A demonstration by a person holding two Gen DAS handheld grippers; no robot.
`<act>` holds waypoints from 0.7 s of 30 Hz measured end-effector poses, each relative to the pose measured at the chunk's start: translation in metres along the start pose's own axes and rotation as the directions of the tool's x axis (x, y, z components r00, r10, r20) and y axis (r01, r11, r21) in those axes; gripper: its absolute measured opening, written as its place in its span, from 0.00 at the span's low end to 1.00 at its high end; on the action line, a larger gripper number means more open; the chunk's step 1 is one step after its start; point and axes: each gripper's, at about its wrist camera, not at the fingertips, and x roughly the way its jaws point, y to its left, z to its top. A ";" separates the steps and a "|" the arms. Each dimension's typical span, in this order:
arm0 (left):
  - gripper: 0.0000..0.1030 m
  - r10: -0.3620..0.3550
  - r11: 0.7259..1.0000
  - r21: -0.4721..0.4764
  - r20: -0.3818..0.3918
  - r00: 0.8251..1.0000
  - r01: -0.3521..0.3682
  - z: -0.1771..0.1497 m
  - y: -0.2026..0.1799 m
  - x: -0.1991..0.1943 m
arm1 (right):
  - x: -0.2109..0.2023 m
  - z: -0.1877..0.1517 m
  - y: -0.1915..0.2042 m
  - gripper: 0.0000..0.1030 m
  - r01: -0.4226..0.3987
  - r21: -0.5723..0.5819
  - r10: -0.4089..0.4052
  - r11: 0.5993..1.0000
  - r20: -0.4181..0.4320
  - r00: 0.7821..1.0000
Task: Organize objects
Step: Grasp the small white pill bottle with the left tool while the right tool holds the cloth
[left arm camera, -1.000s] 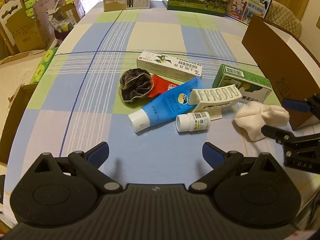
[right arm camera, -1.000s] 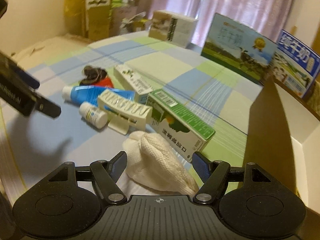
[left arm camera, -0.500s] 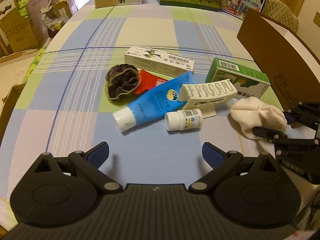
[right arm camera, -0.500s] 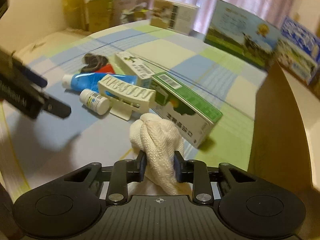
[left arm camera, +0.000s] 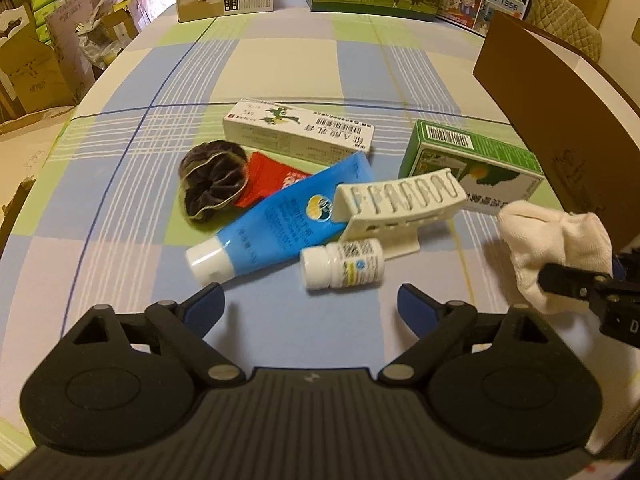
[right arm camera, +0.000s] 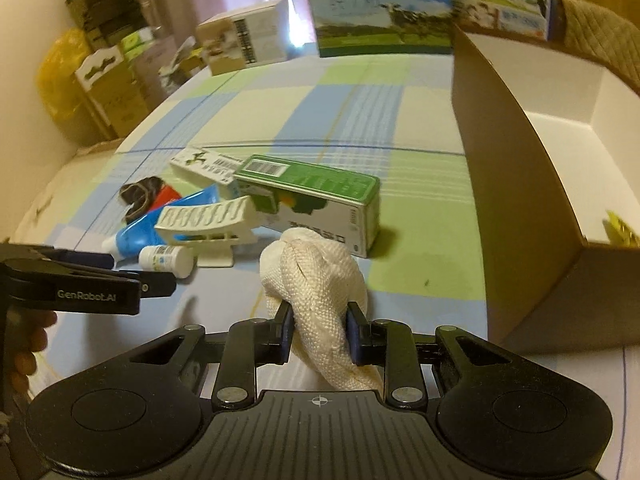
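Two tools are working over the checked tabletop (left arm camera: 280,68). We are clamping the right tool (right arm camera: 319,334) on a cream knitted cloth (right arm camera: 316,280), whose bundle is bulging above the pads at lower centre of the right wrist view; in the left wrist view the same cloth (left arm camera: 556,236) is sitting at the right edge, gripped by the right tool (left arm camera: 576,284).

We are holding the left tool (left arm camera: 310,304) at the bottom of its own view with its jaws closing, and nothing is lying between them; bare blue tabletop is showing in the gap. Just above that gap a small white bottle (left arm camera: 344,264) is lying on its side, touching a blue tube (left arm camera: 280,224) and sitting just beside a white ribbed clip (left arm camera: 400,204). Further up, a dark scrunchie (left arm camera: 212,192) is resting against a red packet (left arm camera: 268,184), with a long white carton (left arm camera: 300,128) behind them and a green box (left arm camera: 472,164) to the right.

An open brown box (right arm camera: 532,184) is filling the right side of the right wrist view, well apart from the cloth, with something yellow (right arm camera: 620,228) showing inside near the frame edge.
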 end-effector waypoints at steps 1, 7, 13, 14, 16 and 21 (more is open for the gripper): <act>0.84 0.000 1.000 -0.005 -0.002 1.000 0.000 0.001 -0.002 0.003 | 0.000 0.000 -0.002 0.23 -0.007 0.008 0.007 1.000 0.003 1.000; 0.67 0.015 1.000 -0.023 -0.001 1.000 -0.015 0.004 -0.010 0.013 | 0.002 0.000 -0.008 0.23 -0.023 0.017 0.023 1.000 0.018 1.000; 0.64 0.014 0.998 -0.057 0.007 1.000 -0.014 0.006 -0.009 0.018 | 0.004 0.000 -0.010 0.23 -0.035 0.026 0.035 0.999 0.019 0.999; 0.63 0.014 0.998 -0.059 0.008 1.000 -0.014 0.007 -0.009 0.018 | 0.004 0.000 -0.010 0.23 -0.036 0.024 0.036 0.999 0.020 0.999; 0.62 0.019 0.998 -0.053 0.016 1.000 -0.018 0.007 -0.010 0.020 | 0.005 0.000 -0.010 0.23 -0.037 0.021 0.036 0.999 0.020 0.999; 0.41 0.026 0.999 -0.024 0.034 0.999 -0.025 0.007 -0.013 0.019 | 0.005 0.000 -0.008 0.23 -0.034 0.013 0.034 0.999 0.020 0.999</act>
